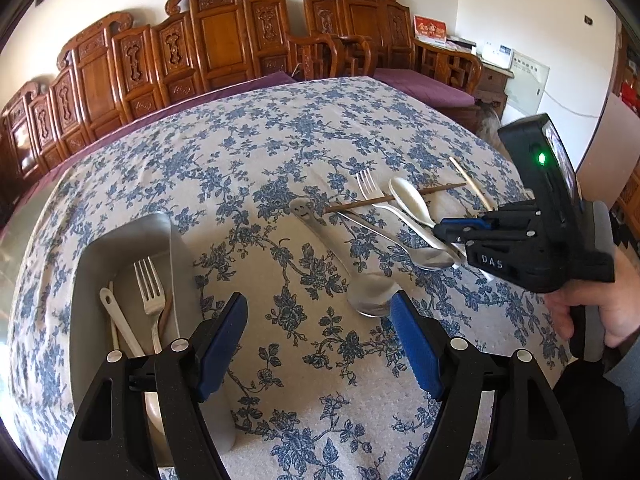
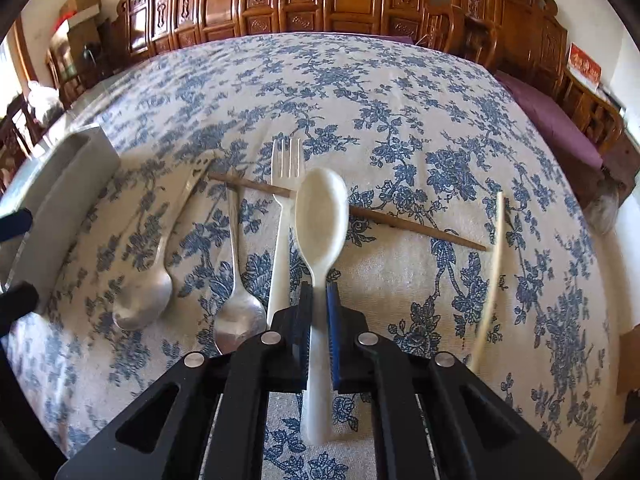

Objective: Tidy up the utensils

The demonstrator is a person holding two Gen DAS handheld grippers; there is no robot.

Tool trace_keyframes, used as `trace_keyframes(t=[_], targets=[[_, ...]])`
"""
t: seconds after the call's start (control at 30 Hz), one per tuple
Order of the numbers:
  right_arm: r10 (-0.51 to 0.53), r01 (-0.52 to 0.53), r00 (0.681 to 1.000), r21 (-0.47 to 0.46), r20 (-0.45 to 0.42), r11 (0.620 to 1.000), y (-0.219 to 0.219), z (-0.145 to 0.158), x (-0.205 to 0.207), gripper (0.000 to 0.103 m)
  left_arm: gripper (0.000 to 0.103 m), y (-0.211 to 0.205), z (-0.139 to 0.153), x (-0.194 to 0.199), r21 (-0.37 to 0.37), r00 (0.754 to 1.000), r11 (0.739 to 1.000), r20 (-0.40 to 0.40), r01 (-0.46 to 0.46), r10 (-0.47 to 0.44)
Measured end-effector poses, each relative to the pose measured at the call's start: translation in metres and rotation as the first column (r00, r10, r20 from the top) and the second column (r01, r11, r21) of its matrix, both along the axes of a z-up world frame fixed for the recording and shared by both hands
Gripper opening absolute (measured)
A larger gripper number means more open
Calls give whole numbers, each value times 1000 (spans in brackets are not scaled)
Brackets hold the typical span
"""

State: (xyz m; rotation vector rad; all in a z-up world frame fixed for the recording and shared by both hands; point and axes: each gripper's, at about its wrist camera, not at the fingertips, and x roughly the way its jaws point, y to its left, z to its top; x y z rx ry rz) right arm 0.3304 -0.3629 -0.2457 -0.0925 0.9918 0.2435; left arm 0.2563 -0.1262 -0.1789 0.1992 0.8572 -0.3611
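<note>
On the blue-flowered tablecloth (image 2: 400,92) a loose row of utensils is laid out: a large metal spoon (image 2: 148,280), a smaller metal spoon (image 2: 238,312), a fork (image 2: 282,208), a white spoon (image 2: 322,220), a brown chopstick (image 2: 416,226) lying crosswise under the fork and white spoon, and a pale chopstick (image 2: 494,272) at the far right. The right gripper (image 2: 319,320) is angled steeply down toward the cloth, and its 2 jaws are pressed onto the white spoon's handle, with the bowl pointing away and the handle end passing back between the fingers. In the left wrist view a hand (image 1: 600,312) is seen wrapped around that gripper's grip. The left gripper (image 1: 320,328) is tilted down over the cloth with its jaws spread wide and nothing between them. Just left of it a grey tray (image 1: 120,240) is seen, in which a fork (image 1: 150,292), a white utensil (image 1: 120,320) and a brown stick are already held.
</note>
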Motion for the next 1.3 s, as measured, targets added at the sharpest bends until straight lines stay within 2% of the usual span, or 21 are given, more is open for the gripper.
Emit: trace_keyframes(t=[0.17, 0.27, 0.33, 0.4, 0.5, 0.6, 0.67, 0.73, 0.83, 0.87, 0.9, 1.13, 1.3], targets=[[-45, 36, 996, 109, 77, 993, -17, 23, -4, 9, 70, -13, -8, 11, -15, 999, 1000, -33, -12, 12], [-80, 61, 990, 153, 118, 986, -31, 33, -5, 9, 61, -20, -20, 27, -22, 997, 999, -79, -27, 25], [-97, 75, 988, 172, 122, 982, -38, 36, -4, 9, 56, -24, -28, 42, -45, 991, 998, -133, -41, 35], [-106, 83, 987, 185, 120, 979, -43, 36, -2, 9, 47, -29, -36, 55, -39, 985, 998, -163, -58, 51], [-108, 83, 988, 201, 115, 976, -44, 36, 0, 9, 41, -35, -47, 71, -19, 977, 997, -202, -77, 72], [-104, 78, 988, 215, 114, 974, -43, 36, 1, 9, 40, -41, -57, 81, 12, 970, 996, -226, -94, 94], [-101, 73, 989, 227, 112, 971, -42, 36, 2, 9, 40, -45, -58, 84, 33, 970, 994, -217, -101, 106], [-95, 67, 989, 229, 112, 971, -40, 35, 1, 9, 36, -47, -59, 84, 56, 971, 992, -206, -111, 120], [-90, 62, 990, 236, 111, 970, -38, 36, 1, 9, 22, -46, -58, 80, 60, 972, 992, -204, -107, 117], [-89, 61, 990, 240, 111, 969, -38, 36, 1, 9, 13, -45, -58, 80, 58, 971, 993, -207, -107, 117], [-87, 58, 990, 242, 111, 969, -36, 37, 1, 9, 9, -43, -57, 79, 57, 971, 993, -210, -104, 114], [-72, 44, 991, 232, 114, 972, -30, 37, 1, 9, 5, -30, -55, 74, 61, 969, 995, -228, -82, 94], [-51, 23, 991, 220, 123, 975, -21, 40, -2, 9, 5, -22, -47, 61, 65, 976, 995, -201, -76, 88]])
